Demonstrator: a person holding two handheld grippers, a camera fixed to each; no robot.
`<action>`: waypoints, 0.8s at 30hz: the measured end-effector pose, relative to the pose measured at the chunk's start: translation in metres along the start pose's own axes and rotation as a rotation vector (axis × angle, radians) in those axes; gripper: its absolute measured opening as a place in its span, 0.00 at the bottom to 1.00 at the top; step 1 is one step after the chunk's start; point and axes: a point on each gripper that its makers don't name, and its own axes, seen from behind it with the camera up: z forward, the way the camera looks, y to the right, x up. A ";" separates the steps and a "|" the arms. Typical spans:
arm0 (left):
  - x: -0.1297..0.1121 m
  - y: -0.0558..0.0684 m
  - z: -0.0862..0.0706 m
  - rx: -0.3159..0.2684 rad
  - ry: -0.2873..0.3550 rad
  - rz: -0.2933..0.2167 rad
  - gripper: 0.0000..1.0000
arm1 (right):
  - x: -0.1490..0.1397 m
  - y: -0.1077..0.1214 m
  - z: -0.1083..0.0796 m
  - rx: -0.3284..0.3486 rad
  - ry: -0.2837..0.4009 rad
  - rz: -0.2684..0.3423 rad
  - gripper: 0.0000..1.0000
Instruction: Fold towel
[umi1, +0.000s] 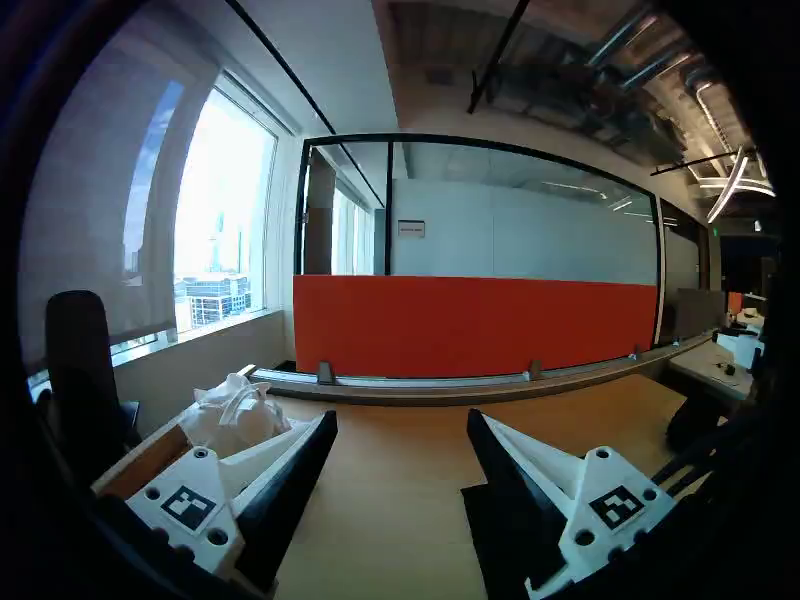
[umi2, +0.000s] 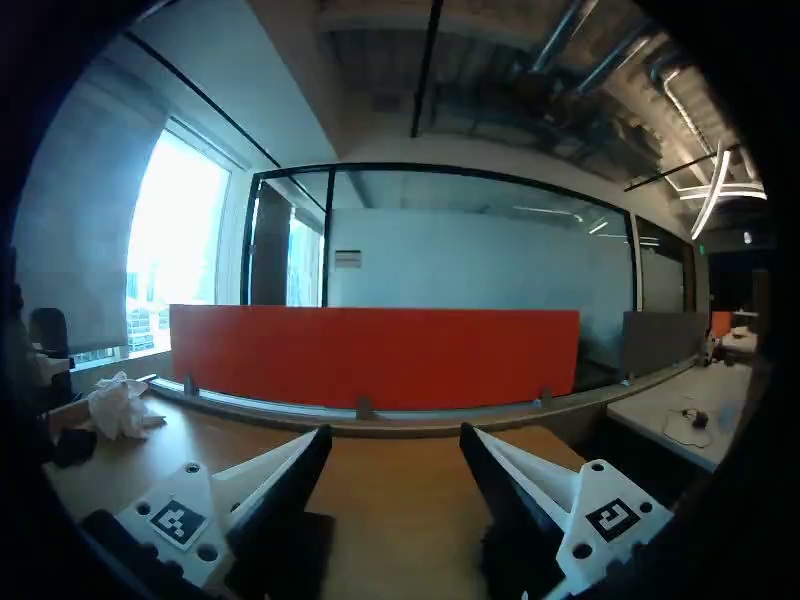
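- Towel (umi1: 235, 410) lies crumpled at the desk's (umi1: 400, 480) left edge, just beyond the left gripper's (umi1: 400, 415) left finger. In the right gripper view it sits well off to the left (umi2: 118, 408).
- Risk: a grab likely pinches a wad rather than a corner, since no edges are laid out.
- Risk: the right gripper (umi2: 393, 430) must reach left and may bump the other.
- Both grippers level, low over the desk, aimed at the orange divider (umi1: 470, 325).
- Both spread wide, nothing between the fingers.

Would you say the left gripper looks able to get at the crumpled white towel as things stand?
Probably yes. The left gripper is open, and the towel lies on the desk just beyond one of its fingers, off to the side; nothing seems to stand between.
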 end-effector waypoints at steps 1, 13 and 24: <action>0.005 0.000 0.000 0.000 -0.001 0.004 0.97 | 0.007 0.000 0.000 -0.001 0.001 0.001 0.99; 0.035 0.003 0.003 -0.042 -0.016 0.044 0.97 | 0.045 0.005 -0.003 -0.006 -0.008 0.014 0.99; 0.033 0.041 0.004 -0.224 -0.079 0.110 0.97 | 0.042 -0.037 -0.001 0.212 -0.066 -0.084 0.99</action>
